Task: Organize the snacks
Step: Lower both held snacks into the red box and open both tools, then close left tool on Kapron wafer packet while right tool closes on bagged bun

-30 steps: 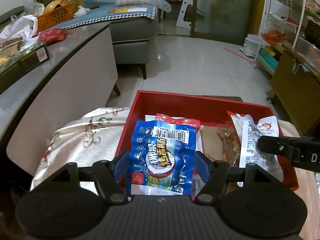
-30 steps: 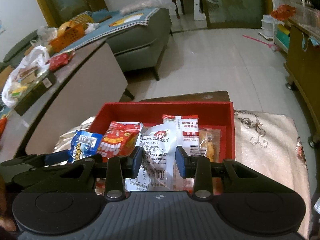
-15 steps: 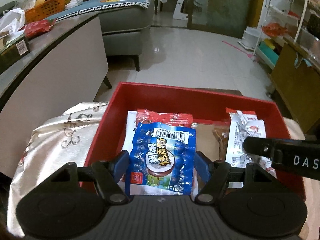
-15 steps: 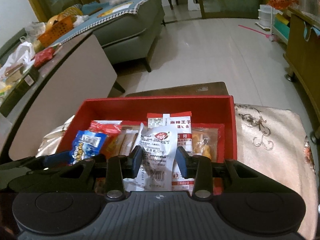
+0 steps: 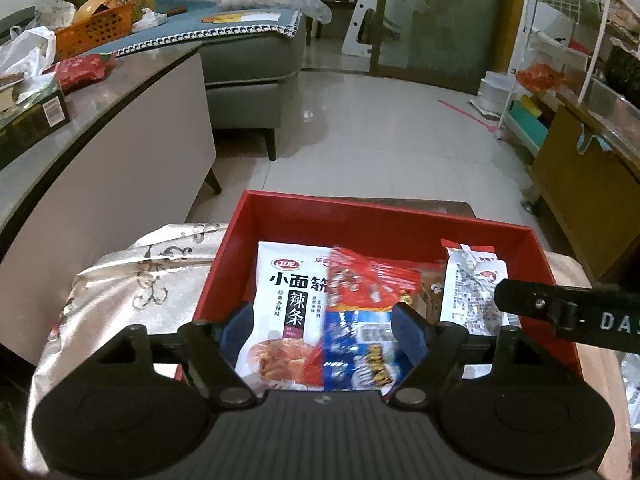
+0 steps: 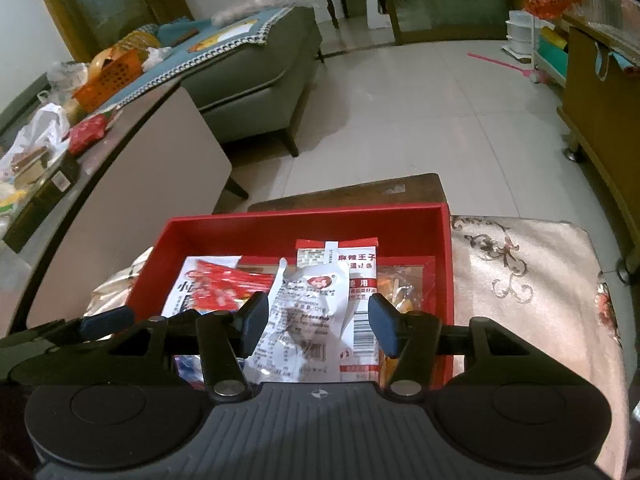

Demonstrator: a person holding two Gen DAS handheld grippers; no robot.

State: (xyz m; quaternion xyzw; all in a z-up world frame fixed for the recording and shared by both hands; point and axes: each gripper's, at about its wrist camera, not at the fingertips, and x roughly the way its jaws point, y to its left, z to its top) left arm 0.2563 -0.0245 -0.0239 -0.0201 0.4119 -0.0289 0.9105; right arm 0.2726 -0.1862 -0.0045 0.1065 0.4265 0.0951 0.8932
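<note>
A red box (image 5: 360,210) holds several snack packets. My left gripper (image 5: 324,328) hovers over its near left part, jaws opening. A blue packet (image 5: 356,360) lies loose between them on a white packet (image 5: 284,300), beside a red packet (image 5: 368,284); neither pad presses it. In the right wrist view my right gripper (image 6: 318,320) is over the red box (image 6: 304,216), jaws opening around a crinkled silver-white packet (image 6: 308,312) that rests on the pile, free of both pads. The same packet (image 5: 468,296) shows behind the right gripper's finger (image 5: 560,312). The left gripper's finger (image 6: 108,318) shows at the left.
The box sits on a low stand draped in pale embroidered cloth (image 5: 132,280) (image 6: 520,272). A long counter (image 5: 100,128) with bags and an orange basket runs along the left. A grey sofa (image 6: 256,60) stands beyond, a wooden cabinet (image 6: 600,120) at the right, tiled floor between.
Both sets of jaws have spread. The blue packet has slipped out of the left pads into the box, uncovering the white packet. The right pads have let go of the silver-white packet.
</note>
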